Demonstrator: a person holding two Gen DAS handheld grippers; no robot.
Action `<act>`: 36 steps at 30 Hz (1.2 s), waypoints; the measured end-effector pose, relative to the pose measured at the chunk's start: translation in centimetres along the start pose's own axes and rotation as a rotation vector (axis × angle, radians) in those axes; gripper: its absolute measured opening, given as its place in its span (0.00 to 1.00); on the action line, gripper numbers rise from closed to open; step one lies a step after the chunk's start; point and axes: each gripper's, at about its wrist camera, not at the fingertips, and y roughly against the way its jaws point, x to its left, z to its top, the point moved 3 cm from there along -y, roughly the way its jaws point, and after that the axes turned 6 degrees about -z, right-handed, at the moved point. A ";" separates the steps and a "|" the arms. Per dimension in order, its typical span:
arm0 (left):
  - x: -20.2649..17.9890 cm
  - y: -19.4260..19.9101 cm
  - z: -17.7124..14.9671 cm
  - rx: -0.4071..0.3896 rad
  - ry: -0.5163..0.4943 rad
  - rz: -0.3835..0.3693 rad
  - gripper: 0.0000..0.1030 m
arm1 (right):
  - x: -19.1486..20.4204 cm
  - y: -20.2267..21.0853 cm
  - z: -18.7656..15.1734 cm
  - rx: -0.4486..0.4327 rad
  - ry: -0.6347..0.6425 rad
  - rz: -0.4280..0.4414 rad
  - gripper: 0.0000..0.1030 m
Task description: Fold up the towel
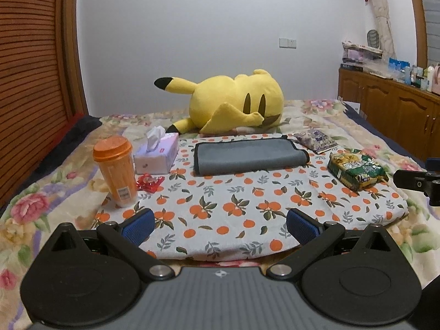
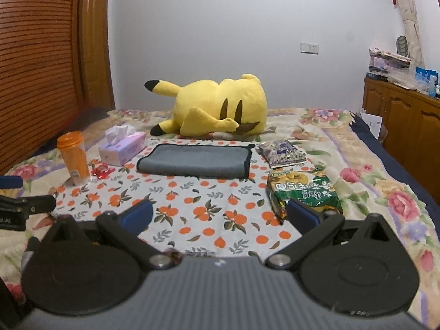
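Note:
A grey towel with black edging lies folded flat at the far side of the orange-print cloth, in front of the plush toy. It also shows in the right wrist view. My left gripper is open and empty, low over the near part of the cloth, well short of the towel. My right gripper is open and empty, also near the front of the cloth, with its right finger beside the green snack bag.
A yellow plush toy lies behind the towel. An orange cup, tissue box and red wrapper stand left of it. A purple packet and green snack bag lie right. A wooden cabinet stands far right.

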 end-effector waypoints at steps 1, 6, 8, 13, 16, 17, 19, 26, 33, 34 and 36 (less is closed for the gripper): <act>0.0 0.1 0.0 -0.006 -0.001 -0.001 1.00 | -0.1 0.1 0.0 -0.005 -0.003 -0.001 1.00; 0.0 0.6 0.2 -0.038 -0.003 -0.003 1.00 | -0.3 0.4 0.1 -0.034 -0.014 -0.003 1.00; 0.0 0.8 0.3 -0.053 -0.004 -0.003 1.00 | -0.3 0.6 0.2 -0.046 -0.014 -0.006 1.00; 0.0 1.1 0.5 -0.075 -0.002 -0.002 1.00 | -0.4 1.0 0.3 -0.073 -0.017 -0.013 1.00; 0.0 1.2 0.6 -0.088 -0.002 0.000 1.00 | -0.5 1.2 0.4 -0.089 -0.022 -0.016 1.00; 0.0 1.3 0.6 -0.094 -0.002 0.002 1.00 | -0.6 1.3 0.4 -0.095 -0.023 -0.017 1.00; 0.0 1.5 0.6 -0.103 -0.002 0.003 1.00 | -0.6 1.5 0.5 -0.109 -0.025 -0.019 1.00; 0.1 1.6 0.7 -0.113 -0.002 0.006 1.00 | -0.7 1.8 0.6 -0.129 -0.027 -0.022 1.00; 0.1 1.6 0.6 -0.113 -0.002 0.005 1.00 | -0.7 1.8 0.5 -0.129 -0.027 -0.022 1.00; 0.1 1.6 0.6 -0.113 -0.003 0.006 1.00 | -0.7 1.8 0.5 -0.129 -0.027 -0.021 1.00; 0.1 1.7 0.6 -0.113 -0.003 0.006 1.00 | -0.7 1.8 0.5 -0.129 -0.027 -0.022 1.00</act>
